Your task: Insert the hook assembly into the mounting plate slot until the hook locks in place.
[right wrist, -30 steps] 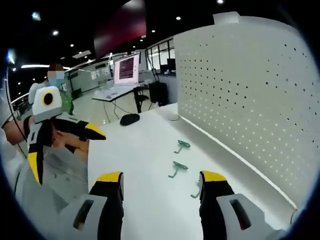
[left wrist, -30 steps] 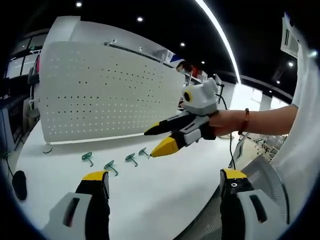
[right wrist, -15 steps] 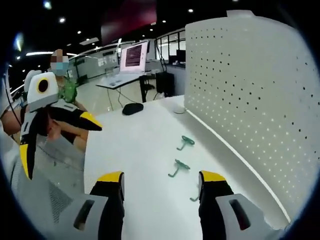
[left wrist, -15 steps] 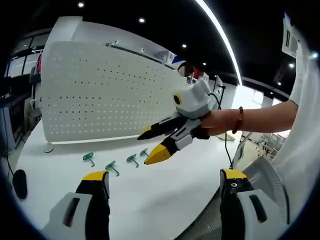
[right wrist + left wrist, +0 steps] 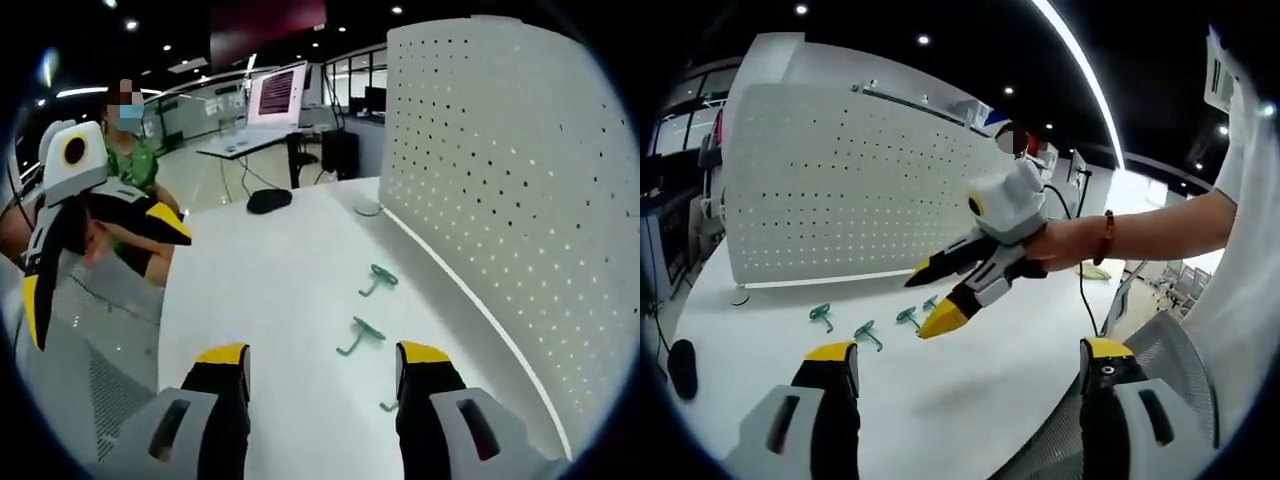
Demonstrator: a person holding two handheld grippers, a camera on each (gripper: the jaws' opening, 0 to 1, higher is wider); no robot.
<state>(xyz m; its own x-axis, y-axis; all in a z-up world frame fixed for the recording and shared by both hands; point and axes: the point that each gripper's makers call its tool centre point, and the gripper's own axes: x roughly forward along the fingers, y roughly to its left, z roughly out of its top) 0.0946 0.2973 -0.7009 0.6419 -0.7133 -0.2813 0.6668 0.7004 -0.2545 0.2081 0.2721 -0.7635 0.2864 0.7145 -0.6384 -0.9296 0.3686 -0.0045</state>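
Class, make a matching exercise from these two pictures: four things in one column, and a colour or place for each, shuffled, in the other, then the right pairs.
Things:
1. hooks
2. pegboard
3. computer mouse
4. right gripper

Descriptions:
A. black, near the table's far end
B. white, standing upright with rows of holes
C. green, lying on the table
D. open, above the hooks

Pairs: 1-C, 2-B, 3-A, 4-D

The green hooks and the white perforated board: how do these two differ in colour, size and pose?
Colour: the green hooks are teal green, while the white perforated board is white with rows of small dark holes.
Size: each hook is small; the board is far larger.
Pose: the hooks lie flat in a row on the white table, while the board stands upright along the table's edge.
Both rest on the same table, and neither gripper touches them.
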